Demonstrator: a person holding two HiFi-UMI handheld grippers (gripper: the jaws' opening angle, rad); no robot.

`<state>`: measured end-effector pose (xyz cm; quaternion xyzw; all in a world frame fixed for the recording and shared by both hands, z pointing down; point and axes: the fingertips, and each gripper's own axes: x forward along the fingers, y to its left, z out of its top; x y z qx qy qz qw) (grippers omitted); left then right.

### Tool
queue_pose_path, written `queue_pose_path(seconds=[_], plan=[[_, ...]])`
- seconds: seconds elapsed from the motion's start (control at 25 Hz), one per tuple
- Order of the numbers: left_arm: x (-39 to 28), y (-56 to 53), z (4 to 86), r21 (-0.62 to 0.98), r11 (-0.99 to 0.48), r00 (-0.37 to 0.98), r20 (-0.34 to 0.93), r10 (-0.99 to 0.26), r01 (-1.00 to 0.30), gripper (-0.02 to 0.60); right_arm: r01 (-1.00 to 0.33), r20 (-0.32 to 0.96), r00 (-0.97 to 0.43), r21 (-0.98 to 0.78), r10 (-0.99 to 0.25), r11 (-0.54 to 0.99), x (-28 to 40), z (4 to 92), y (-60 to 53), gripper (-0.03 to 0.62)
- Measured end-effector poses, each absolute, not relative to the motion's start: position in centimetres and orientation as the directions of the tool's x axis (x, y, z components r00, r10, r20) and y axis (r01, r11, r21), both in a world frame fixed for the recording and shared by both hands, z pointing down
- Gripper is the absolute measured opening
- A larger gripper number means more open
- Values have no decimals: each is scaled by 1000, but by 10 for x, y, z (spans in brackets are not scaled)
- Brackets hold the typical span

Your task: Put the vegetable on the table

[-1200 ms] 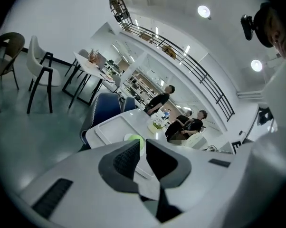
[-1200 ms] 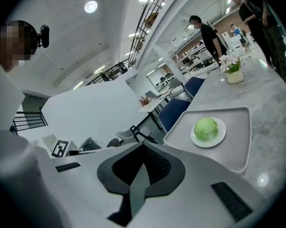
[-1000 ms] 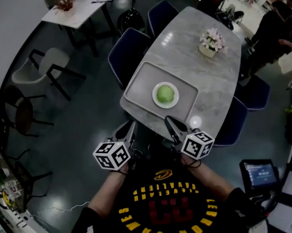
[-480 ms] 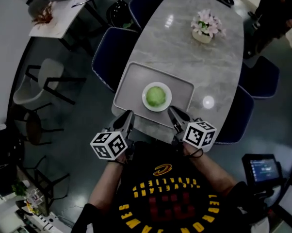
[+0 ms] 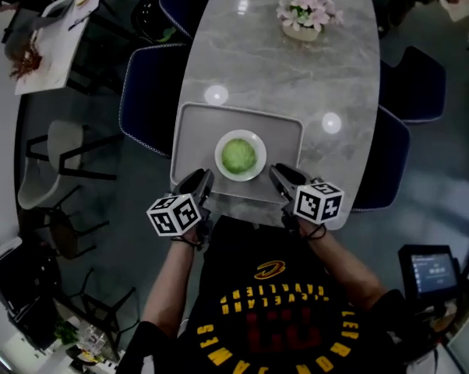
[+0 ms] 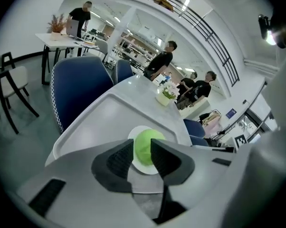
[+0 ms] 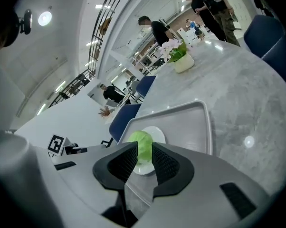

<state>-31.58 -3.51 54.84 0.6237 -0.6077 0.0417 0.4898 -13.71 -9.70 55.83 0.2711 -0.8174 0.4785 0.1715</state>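
At the near edge of the tray point(image 5: 195, 127), the left gripper point(image 5: 199, 181) and right gripper point(image 5: 280, 174) hover at either side, jaws spread and empty, the left's having just been opening, apparently lining up a grab. The vegetable point(image 5: 238, 155) sits on a plate point(image 5: 221, 167) at the tray's middle, not yet moved to the bare desk point(image 5: 281, 68) beyond the tray.

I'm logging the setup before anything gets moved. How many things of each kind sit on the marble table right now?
Tray: 1
Plate: 1
Green vegetable: 1
Potted flowers: 1
Total: 4
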Motion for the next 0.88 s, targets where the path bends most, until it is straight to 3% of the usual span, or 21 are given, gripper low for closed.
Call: queue_pose_path(seconds=[0.32, 0.88], plan=[[-317, -57, 610, 592, 213, 381, 712, -591, -777, 107, -663, 617, -747, -656, -250, 361, -145, 604, -109, 80], [-307, -74, 625, 721, 272, 512, 660, -550, -637, 101, -686, 649, -727, -686, -222, 241, -163, 626, -108, 80]])
